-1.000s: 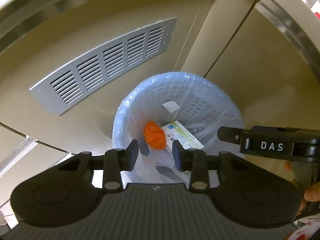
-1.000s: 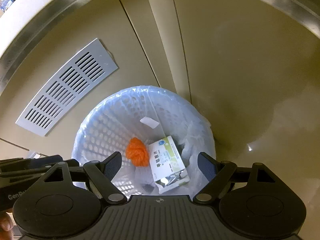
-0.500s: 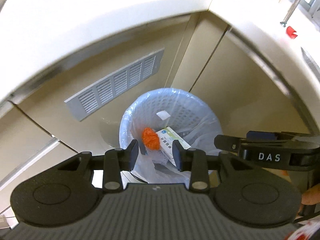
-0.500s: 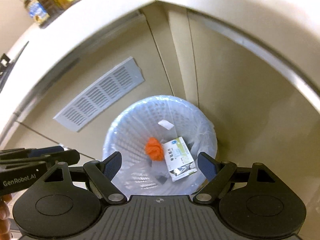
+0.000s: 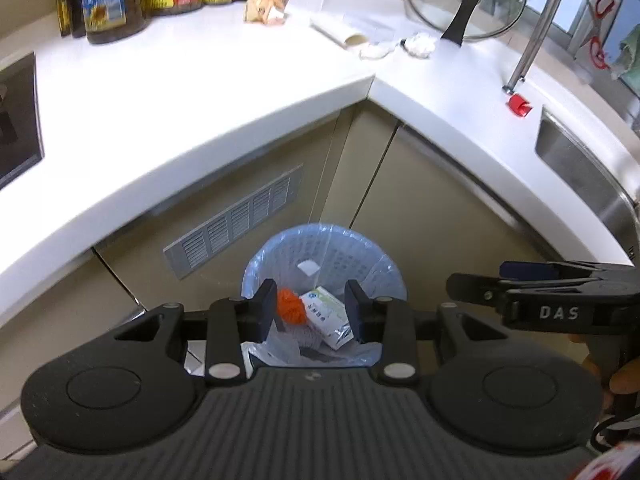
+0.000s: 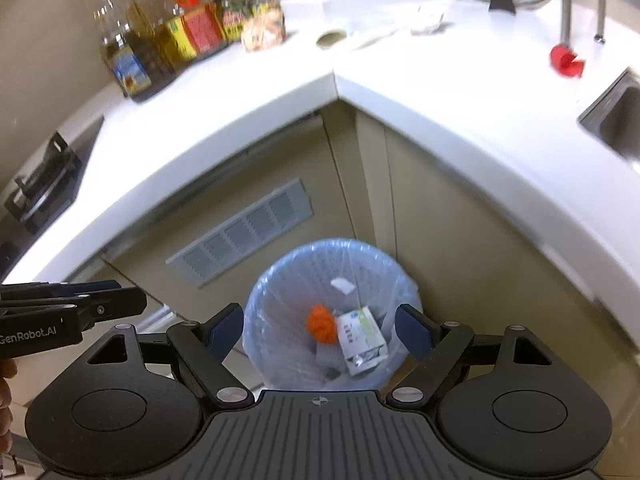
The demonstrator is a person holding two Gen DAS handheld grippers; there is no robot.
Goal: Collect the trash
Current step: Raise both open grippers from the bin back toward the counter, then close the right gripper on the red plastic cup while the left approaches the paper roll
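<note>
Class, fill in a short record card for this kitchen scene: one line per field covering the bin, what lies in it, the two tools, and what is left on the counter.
Bin: blue-lined basket on the floor in the cabinet corner
Contents: orange ball, white-and-green box
Left tool: partly open, empty, above the bin
Right tool: wide open, empty, above the bin
Counter: crumpled paper, red cap, bottles, glass lid

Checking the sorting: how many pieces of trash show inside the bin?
3 clearly: an orange wad, a green-and-white box right of it, and a small white scrap on the far wall of the bin. Greyish bits underneath may hide more.
</note>
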